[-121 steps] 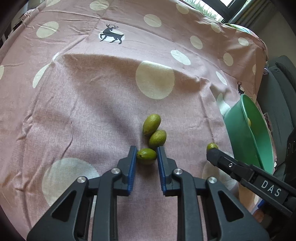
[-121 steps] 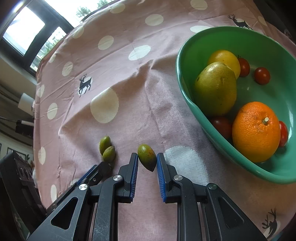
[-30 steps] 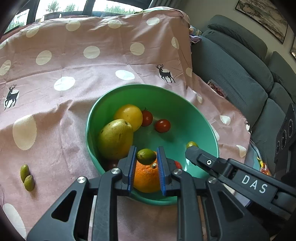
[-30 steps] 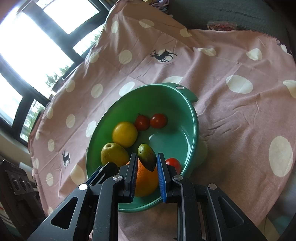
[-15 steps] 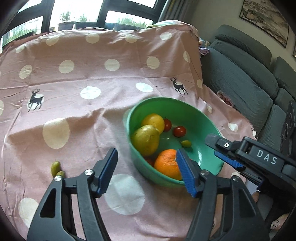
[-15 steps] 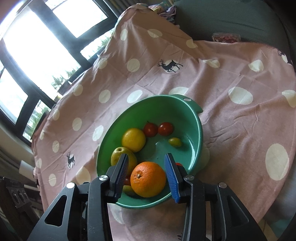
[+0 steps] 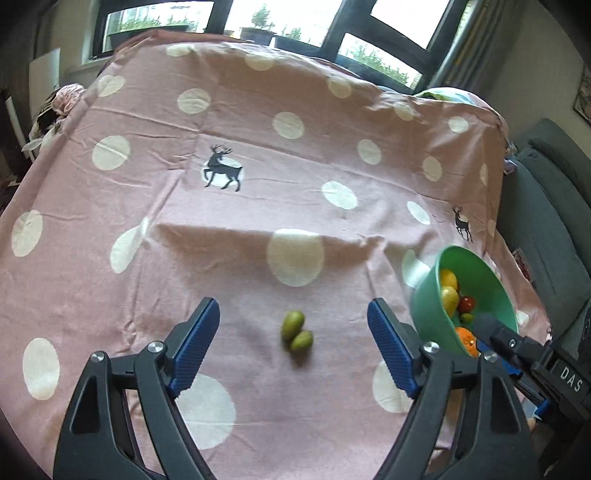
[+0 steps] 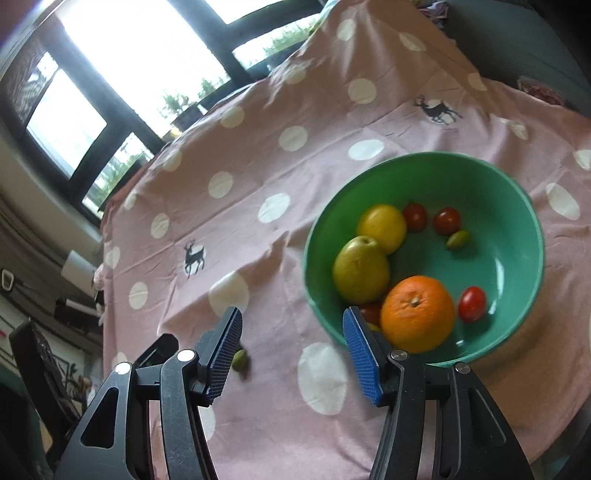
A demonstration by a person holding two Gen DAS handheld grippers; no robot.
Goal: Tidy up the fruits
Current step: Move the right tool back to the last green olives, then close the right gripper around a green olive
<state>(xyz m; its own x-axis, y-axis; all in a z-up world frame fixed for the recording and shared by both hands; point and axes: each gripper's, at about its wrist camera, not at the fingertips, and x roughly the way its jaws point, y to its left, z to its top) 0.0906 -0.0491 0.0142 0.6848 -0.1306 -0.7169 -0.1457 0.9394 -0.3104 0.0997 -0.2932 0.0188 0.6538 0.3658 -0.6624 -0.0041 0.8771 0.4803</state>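
Observation:
Two small green fruits lie touching each other on the pink dotted tablecloth, between and just ahead of the jaws of my open, empty left gripper. The green bowl holds an orange, a pear, a yellow fruit, several cherry tomatoes and a small green fruit. My right gripper is open and empty, held above the cloth left of the bowl. One green fruit peeks out beside its left finger. The bowl also shows at the right of the left wrist view.
The right gripper's body reaches in at the lower right of the left wrist view. A grey sofa stands right of the table. Windows are behind it. Clutter and a chair stand off the table's left edge.
Both grippers have let their green fruits go into the bowl and stand open. The left gripper has swung back left over the two fruits on the cloth; the right has drawn left of the bowl.

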